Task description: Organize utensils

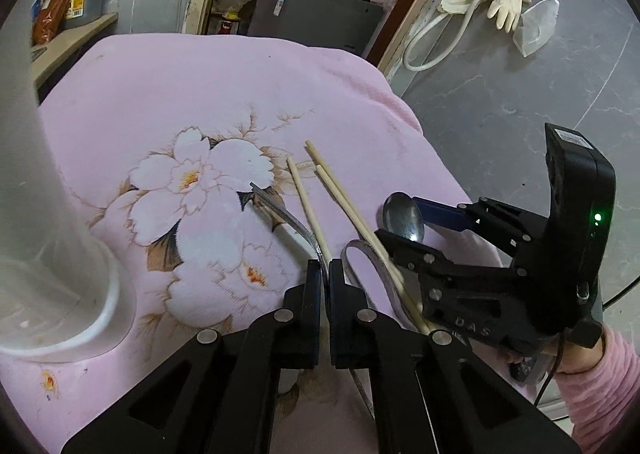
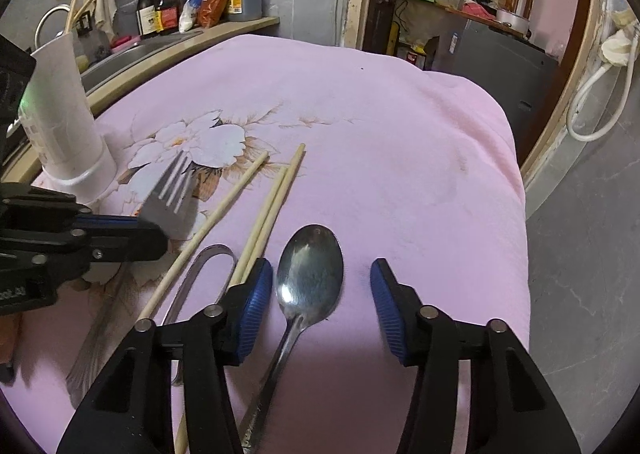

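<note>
1. Fork (image 2: 170,193): clamped at its neck in the left gripper (image 1: 325,274), lifted off the pink cloth (image 2: 380,133), tines toward the white holder (image 2: 60,113), probably bound for it.
2. Spoon (image 2: 310,270): lying bowl-up on the cloth, between the pads of the right gripper (image 2: 322,286), jaws spread wide and straddling it, seemingly lined up for a grasp.
3. Chopsticks (image 2: 264,217): three loose on the cloth between fork and spoon, one pair touching the right gripper's left pad.
4. Steel loop handle (image 2: 208,258): beside the chopsticks, its other end hidden.

The letters "DAS" stand in raised print on the black body of the right tongs (image 1: 404,230). The bottle labels are too small to read.
</note>
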